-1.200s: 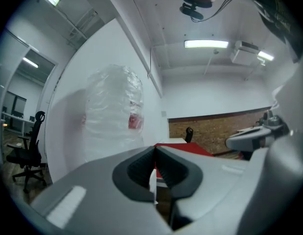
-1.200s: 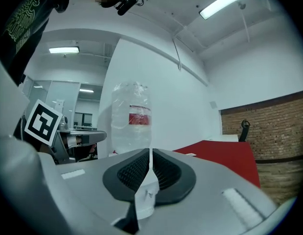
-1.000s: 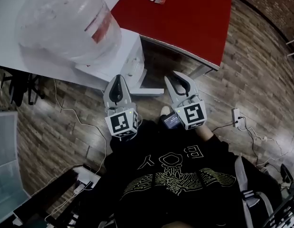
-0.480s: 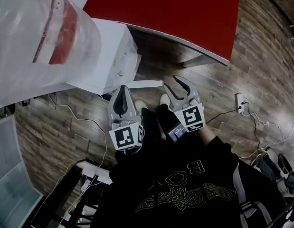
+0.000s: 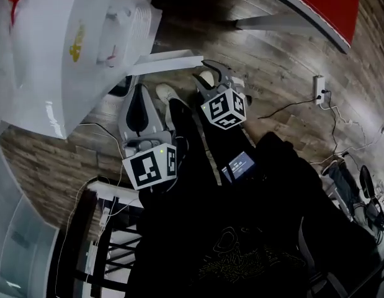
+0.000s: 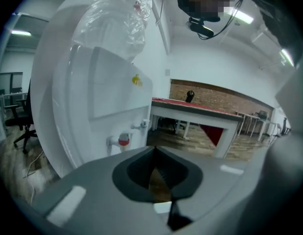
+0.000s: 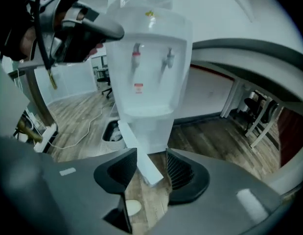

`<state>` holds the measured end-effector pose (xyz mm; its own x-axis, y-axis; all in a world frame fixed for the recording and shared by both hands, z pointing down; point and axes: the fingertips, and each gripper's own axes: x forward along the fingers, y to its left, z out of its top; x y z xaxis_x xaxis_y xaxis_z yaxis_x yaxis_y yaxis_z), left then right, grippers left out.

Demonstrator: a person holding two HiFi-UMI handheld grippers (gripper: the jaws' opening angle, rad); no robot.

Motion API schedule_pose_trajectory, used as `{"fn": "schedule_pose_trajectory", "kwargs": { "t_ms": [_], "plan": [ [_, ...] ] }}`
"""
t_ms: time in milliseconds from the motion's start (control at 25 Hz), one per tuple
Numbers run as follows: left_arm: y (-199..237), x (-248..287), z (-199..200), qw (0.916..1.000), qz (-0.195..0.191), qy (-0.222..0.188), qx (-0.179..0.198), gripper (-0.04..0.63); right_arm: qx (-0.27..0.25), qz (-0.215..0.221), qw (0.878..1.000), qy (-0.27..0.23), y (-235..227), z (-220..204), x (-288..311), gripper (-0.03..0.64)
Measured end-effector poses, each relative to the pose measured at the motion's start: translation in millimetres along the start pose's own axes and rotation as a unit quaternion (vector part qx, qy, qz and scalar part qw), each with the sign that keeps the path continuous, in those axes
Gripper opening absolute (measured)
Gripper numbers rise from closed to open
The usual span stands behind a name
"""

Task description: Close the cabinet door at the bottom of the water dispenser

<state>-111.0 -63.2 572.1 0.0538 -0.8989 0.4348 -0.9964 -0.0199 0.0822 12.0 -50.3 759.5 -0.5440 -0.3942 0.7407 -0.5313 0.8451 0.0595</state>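
Observation:
The white water dispenser (image 5: 74, 48) fills the upper left of the head view, and its bottom cabinet door (image 5: 164, 61) stands open, jutting out over the wood floor. My right gripper (image 5: 210, 70) hangs low by the door's free end, and its jaws are opening. In the right gripper view the dispenser (image 7: 151, 72) faces me, and the door's edge (image 7: 136, 148) shows in the gap of my right gripper (image 7: 151, 163), with no pad pressing on it. My left gripper (image 5: 140, 90) is beside the dispenser's front, its jaw tips together and nothing held. The left gripper view shows my left gripper (image 6: 153, 151) and the taps (image 6: 123, 140).
A red-topped table (image 5: 328, 5) on white legs stands behind the dispenser. A power strip (image 5: 320, 85) with cables lies on the floor at right. The person's shoes (image 5: 164, 92) are close under the door. A dark rack (image 5: 111, 253) sits at lower left.
Both grippers have sunk toward the floor and the head has dropped with them. The right gripper's jaws have spread wider and now sit at the door's free end.

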Motion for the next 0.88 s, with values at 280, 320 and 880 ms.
{"fn": "schedule_pose_trajectory", "kwargs": {
  "t_ms": [280,320,880],
  "plan": [
    [15.7,16.1,-54.7,0.9996,0.005,0.027,-0.006,0.008,-0.042,0.029,0.997,0.054,23.0,-63.0,72.2,0.173],
    [18.5,17.6,-57.7,0.9996,0.006,0.027,-0.004,0.006,-0.045,0.029,0.997,0.062,24.4,-66.6,78.9,0.175],
    [30.9,28.2,-61.6,0.9989,0.012,0.026,-0.037,0.006,-0.109,0.038,0.988,0.099,32.1,-71.1,105.6,0.108]
  ]
}}
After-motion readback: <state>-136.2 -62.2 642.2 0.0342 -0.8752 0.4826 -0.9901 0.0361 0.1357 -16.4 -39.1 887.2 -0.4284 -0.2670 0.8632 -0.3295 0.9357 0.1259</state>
